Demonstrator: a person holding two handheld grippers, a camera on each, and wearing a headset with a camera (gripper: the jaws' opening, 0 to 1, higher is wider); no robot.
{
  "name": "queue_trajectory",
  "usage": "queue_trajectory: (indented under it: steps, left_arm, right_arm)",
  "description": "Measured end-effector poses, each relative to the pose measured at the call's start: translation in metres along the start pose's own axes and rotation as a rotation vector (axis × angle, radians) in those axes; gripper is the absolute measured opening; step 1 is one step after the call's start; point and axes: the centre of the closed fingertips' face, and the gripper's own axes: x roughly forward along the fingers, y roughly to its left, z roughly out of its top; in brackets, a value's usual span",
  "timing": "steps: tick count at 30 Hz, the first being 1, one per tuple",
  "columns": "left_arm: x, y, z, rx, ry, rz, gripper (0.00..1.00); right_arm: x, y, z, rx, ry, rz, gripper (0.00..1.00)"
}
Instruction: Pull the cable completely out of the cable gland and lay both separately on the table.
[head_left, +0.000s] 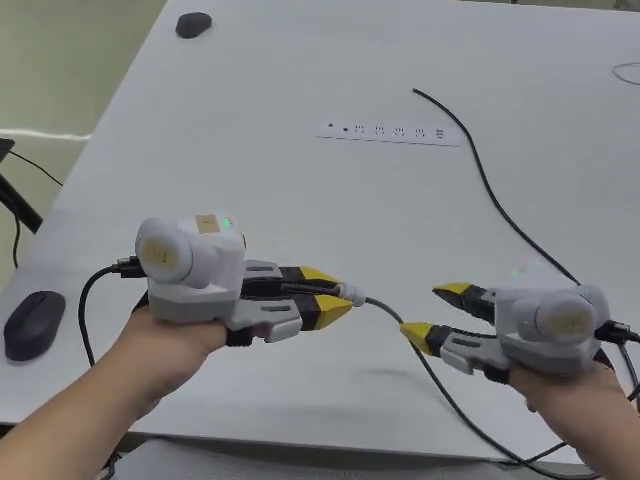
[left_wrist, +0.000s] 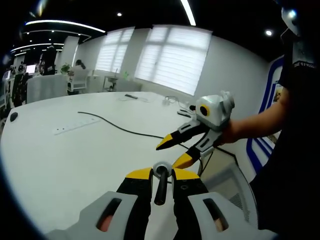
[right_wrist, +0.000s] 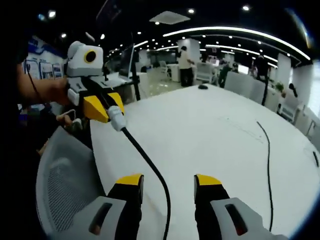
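Left tongs (head_left: 330, 297) clamp the cable gland (head_left: 352, 293) above the near tabletop (head_left: 300, 200), cable (head_left: 385, 308) threaded through; right tongs (head_left: 425, 311) stand apart astride the cable, so next, probably, close and pull right.

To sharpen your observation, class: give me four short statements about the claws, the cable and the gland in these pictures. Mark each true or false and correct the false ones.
1. The left claw is shut on the cable gland. True.
2. The right claw is clamped on the cable. False: it is open, and the cable passes between its jaws.
3. The cable is already out of the cable gland. False: it still runs into the gland.
4. A white power strip lies on the table beyond both claws. True.
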Motion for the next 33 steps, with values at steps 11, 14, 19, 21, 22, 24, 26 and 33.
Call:
queue_trajectory:
  steps: [11,14,19,21,22,24,26,33]
  left_arm:
    - [-0.001,-0.001,0.001,0.0,-0.006,-0.003,0.15]
    - [-0.001,-0.002,0.001,0.003,-0.007,-0.004,0.15]
    - [-0.002,-0.003,0.001,0.008,-0.007,-0.005,0.15]
    - [-0.002,-0.002,0.002,0.004,-0.011,-0.001,0.15]
    - [-0.002,-0.002,0.002,0.005,-0.011,0.0,0.15]
    - [-0.002,-0.001,0.003,0.007,-0.014,0.001,0.15]
    - [-0.002,-0.001,0.003,0.01,-0.016,0.001,0.15]
    - [-0.001,0.0,0.006,0.011,-0.028,0.005,0.15]
  right_arm:
    - [0.021,0.038,0.027,-0.162,0.021,0.086,0.2]
    - [0.022,0.039,0.03,-0.187,0.016,0.087,0.16]
    - [0.024,0.041,0.036,-0.143,-0.007,0.102,0.06]
    - [0.025,0.041,0.036,-0.119,-0.005,0.109,0.03]
    - [0.025,0.042,0.036,-0.11,-0.004,0.108,0.03]
    - [0.025,0.042,0.036,-0.101,-0.005,0.106,0.03]
    - [0.025,0.041,0.036,-0.1,-0.006,0.103,0.03]
    - [0.024,0.038,0.038,-0.07,-0.021,0.079,0.01]
